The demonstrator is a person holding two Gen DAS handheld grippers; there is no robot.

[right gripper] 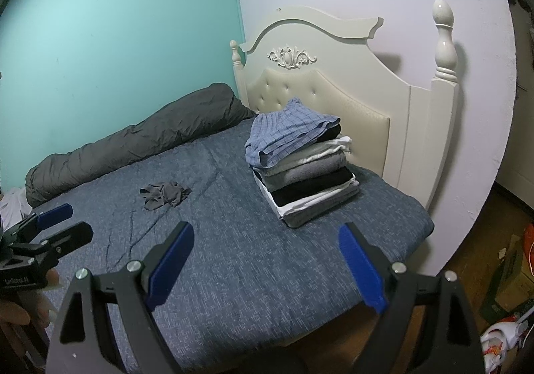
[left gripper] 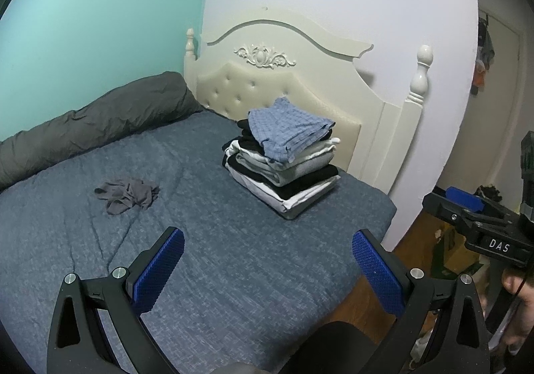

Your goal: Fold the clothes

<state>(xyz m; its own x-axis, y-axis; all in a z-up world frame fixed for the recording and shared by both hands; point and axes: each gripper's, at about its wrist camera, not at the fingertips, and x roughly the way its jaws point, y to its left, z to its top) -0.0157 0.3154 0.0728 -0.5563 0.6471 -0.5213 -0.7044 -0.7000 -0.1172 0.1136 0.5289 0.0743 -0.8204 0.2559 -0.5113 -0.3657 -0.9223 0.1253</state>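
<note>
Grey crumpled garment (left gripper: 126,195) beside folded stack (left gripper: 283,167)

1. "DAS" stands in white capitals on the black body of the right tongs (left gripper: 467,203), seen at the right edge of the left wrist view. The letters sit on a narrow face of the frame, below the blue pad.
2. A line of small white print stands on the black body of the left tongs (right gripper: 63,220), seen at the left edge of the right wrist view. It looks like "GenRobot.AI", but it is tilted and slightly blurred, so the reading is not certain.
3. No other text, number or brand can be read in either view.
</note>
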